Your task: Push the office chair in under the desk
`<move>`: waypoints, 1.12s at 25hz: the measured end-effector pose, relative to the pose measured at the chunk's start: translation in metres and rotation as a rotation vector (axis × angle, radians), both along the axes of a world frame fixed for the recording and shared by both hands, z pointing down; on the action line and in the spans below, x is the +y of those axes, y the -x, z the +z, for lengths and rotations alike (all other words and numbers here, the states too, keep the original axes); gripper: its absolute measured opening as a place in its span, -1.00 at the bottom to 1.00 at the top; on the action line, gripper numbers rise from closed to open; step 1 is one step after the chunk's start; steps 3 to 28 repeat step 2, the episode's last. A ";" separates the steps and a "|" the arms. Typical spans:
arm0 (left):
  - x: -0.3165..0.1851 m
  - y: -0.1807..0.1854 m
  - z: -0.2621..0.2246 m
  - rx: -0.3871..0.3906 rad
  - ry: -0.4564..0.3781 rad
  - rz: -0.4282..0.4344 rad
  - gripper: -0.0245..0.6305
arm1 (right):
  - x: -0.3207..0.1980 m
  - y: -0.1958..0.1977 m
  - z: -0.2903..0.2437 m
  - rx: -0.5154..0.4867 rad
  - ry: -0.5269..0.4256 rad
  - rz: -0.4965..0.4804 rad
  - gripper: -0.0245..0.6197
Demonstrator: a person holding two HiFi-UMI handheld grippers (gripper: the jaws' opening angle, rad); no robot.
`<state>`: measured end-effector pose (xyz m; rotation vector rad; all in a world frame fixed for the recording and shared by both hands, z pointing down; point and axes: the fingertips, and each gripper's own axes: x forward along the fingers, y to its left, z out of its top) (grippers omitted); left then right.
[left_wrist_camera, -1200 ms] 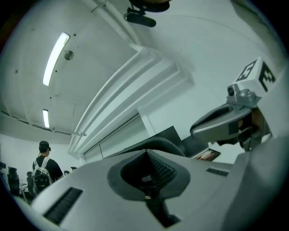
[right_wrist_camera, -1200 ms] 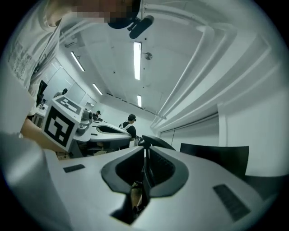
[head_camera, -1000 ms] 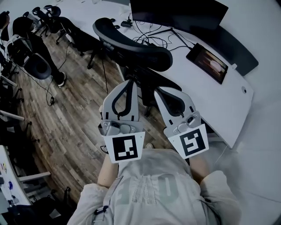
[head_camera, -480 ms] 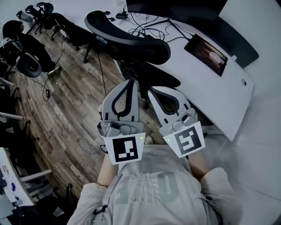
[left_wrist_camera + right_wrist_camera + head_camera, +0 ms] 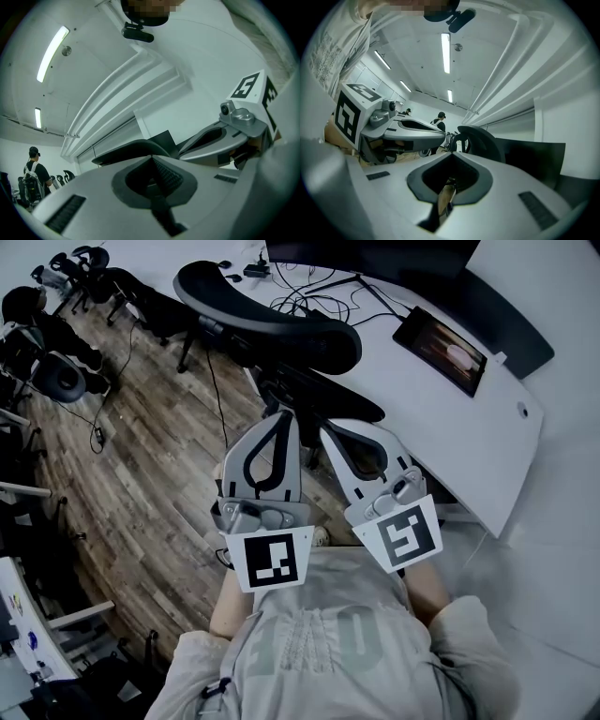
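1. The person holds both grippers out in front of the chest, side by side. The marker cubes are nearest the body and the tips point away towards the office chair point(image 5: 272, 320).
2. The left gripper point(image 5: 284, 416) points almost straight ahead. A bare forearm point(image 5: 230, 601) runs back from under its cube to a pushed-up sleeve.
3. The right gripper point(image 5: 330, 431) is angled slightly inward, so its tip lies near the left one. Its forearm point(image 5: 427, 589) comes in from the person's right.
4. In the left gripper view, its fingers point(image 5: 211, 187) are clenched together with nothing between them. The chair's curved back shows just beyond them.
5. In the right gripper view, its fingers point(image 5: 520, 178) are likewise clenched and empty. The chair's back rises past the tip, and the other gripper hangs to the left.
6. Both gripper views take in a lot of ceiling and strip lights above the fingers.
7. The chair stands on the wooden floor point(image 5: 141, 474), directly ahead of the two tips and at the near edge of the white bench point(image 5: 469, 427). Its dark curved back overlaps the bench edge in the head view.
8. Both tips are very close to the lower part of the chair's back. I cannot tell whether they touch it.
9. On the bench, a monitor point(image 5: 375, 257) and a tablet point(image 5: 445, 345) sit beyond the chair, with cables between them.
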<state>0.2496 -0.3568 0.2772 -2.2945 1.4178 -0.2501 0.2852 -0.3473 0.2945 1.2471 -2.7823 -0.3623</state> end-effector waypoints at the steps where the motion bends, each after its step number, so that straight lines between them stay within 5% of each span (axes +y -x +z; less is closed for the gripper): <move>1: 0.000 0.000 0.000 0.001 0.001 0.000 -0.88 | 0.000 -0.001 0.000 0.000 0.000 0.000 -0.86; 28: 0.000 -0.001 0.000 0.001 0.001 -0.001 -0.88 | 0.000 -0.001 0.000 -0.001 0.001 -0.001 -0.86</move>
